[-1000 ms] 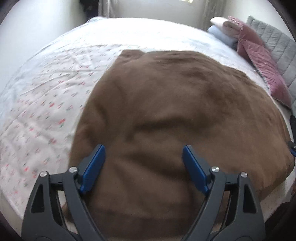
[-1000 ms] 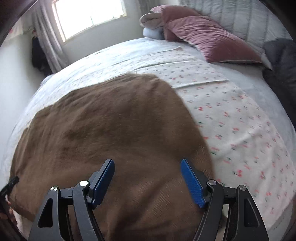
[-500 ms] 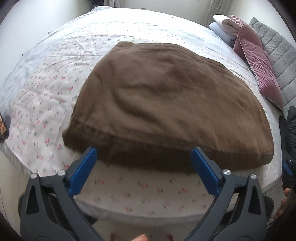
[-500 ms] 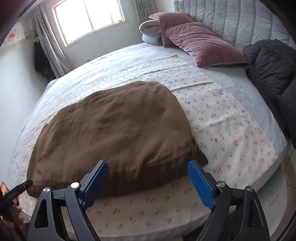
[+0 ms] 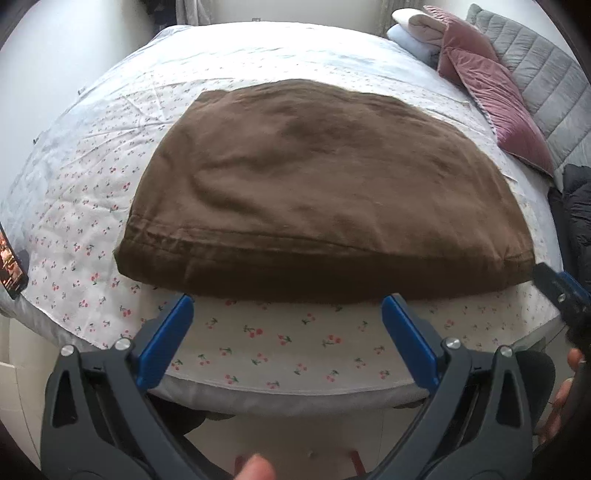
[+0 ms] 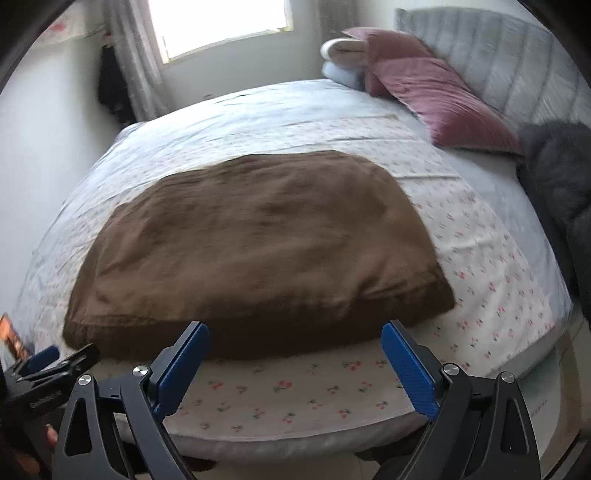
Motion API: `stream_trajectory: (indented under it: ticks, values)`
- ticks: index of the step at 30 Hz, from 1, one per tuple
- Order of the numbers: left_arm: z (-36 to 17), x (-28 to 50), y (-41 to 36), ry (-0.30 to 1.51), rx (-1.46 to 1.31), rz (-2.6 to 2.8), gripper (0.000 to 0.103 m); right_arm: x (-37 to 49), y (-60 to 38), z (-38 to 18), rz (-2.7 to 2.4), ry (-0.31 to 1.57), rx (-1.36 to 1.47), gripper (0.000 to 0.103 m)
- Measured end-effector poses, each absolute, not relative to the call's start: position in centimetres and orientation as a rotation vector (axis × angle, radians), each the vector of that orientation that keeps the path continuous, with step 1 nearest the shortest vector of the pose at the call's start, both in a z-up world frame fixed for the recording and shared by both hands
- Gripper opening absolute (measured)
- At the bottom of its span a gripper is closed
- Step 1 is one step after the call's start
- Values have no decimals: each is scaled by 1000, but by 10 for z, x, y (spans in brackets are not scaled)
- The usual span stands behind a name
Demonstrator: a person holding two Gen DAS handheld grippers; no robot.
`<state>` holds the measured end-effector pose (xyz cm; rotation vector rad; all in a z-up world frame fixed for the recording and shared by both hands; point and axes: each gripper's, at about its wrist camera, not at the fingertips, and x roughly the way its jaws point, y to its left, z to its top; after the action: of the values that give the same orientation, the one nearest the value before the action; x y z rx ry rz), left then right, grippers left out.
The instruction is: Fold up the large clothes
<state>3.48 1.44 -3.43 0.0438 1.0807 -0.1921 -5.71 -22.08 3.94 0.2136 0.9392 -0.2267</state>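
Note:
A large brown garment (image 5: 317,192) lies folded into a thick flat rectangle on the bed, its front edge near the mattress edge; it also shows in the right wrist view (image 6: 258,243). My left gripper (image 5: 286,328) is open and empty, held back from the garment's front edge, over the bed's front edge. My right gripper (image 6: 293,358) is open and empty, also short of the garment's front edge. Each gripper shows at the edge of the other's view.
The bed has a white sheet with small cherries (image 5: 280,343). Pink pillows (image 6: 436,99) and folded bedding (image 5: 413,26) lie by the grey headboard (image 6: 509,74). A dark jacket (image 6: 554,177) lies at the right. A phone (image 5: 11,258) lies at the left edge.
Both grippers have pulled back from over the brown garment to beyond the bed's front edge. The garment stays folded on the bed. Both grippers stayed open.

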Motion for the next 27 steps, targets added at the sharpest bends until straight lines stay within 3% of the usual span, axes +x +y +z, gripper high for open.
stream_trajectory:
  ticks: [27]
  values:
    - [-20, 23, -2, 1038, 103, -190, 102, -58, -185, 38, -204, 952, 107, 96]
